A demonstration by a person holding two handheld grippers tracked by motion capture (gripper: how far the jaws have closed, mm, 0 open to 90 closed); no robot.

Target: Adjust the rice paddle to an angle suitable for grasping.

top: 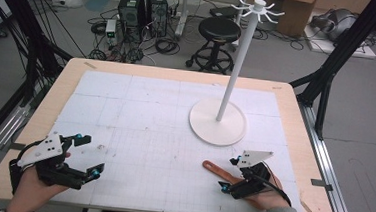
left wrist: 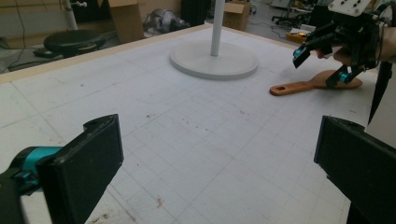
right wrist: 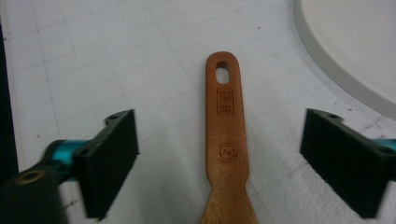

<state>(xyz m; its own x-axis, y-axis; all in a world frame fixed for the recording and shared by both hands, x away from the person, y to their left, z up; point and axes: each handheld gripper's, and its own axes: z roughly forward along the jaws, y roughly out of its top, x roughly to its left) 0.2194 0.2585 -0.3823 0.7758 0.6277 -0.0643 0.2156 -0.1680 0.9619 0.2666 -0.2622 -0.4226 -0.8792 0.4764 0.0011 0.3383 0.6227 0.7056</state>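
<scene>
Left gripper [top: 86,154] at near-left of counter [top: 139,132], held in left hand [top: 32,185], fingers [left wrist: 88,163] wide apart. Right gripper [top: 230,174] at near-right, held in right hand [top: 270,197], fingers [right wrist: 109,154] wide apart, hovering low.

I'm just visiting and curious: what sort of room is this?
Probably a lab or workshop: computer towers with tangled cables on the floor, cardboard boxes, and a gridded work table.

Two grippers low over the white gridded table [top: 140,107]. Left gripper [top: 88,154] at the near left corner, jaws spread wide. Right gripper [top: 230,174] poised above a wooden spatula [top: 215,168]. White hook stand [top: 218,122] just beyond.
</scene>
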